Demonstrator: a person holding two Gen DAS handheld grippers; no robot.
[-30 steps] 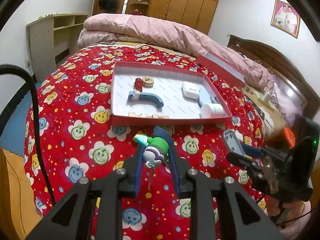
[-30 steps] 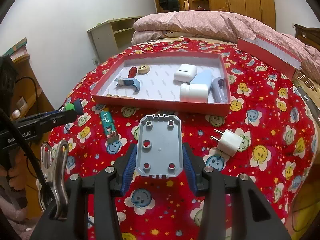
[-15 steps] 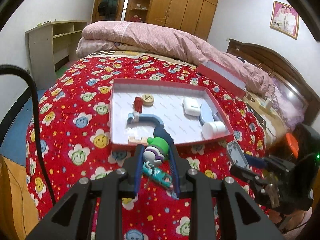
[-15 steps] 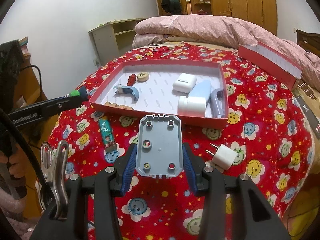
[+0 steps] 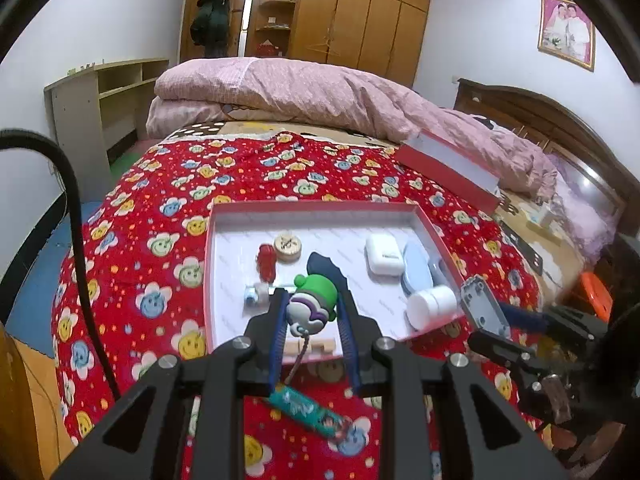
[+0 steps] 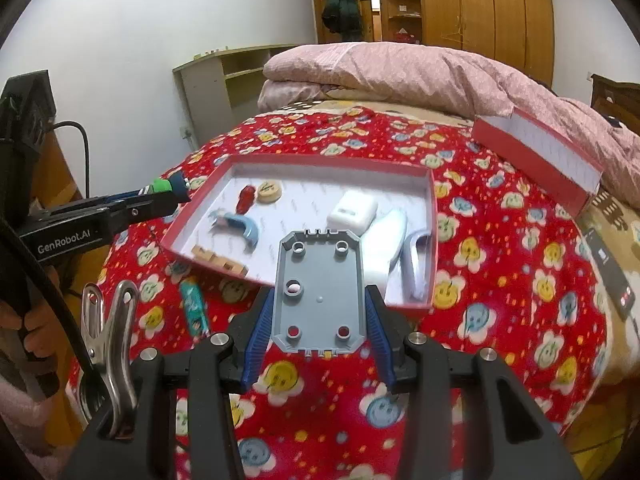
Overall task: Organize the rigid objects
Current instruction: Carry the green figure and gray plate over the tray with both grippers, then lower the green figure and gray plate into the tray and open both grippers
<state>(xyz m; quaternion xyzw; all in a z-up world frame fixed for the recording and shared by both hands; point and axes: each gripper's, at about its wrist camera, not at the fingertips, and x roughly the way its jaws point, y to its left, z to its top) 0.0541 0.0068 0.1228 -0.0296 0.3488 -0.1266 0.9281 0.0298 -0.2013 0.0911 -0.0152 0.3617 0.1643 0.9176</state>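
both grippers now nearer the red box [image 6: 430, 240], its rim below.

Bed [image 6: 500, 240] spread with red smiley-flower blanket. On it: shallow red cardboard tray [image 6: 431, 200] with white lining; matching red lid [image 6: 536, 152] farther right, against rumpled pink quilt [image 6: 420, 72]; teal printed tube [image 6: 194, 308] just before the tray's near-left corner.

Cartoon figure [image 5: 310, 304] in left hand-held gripper [image 5: 312, 320]
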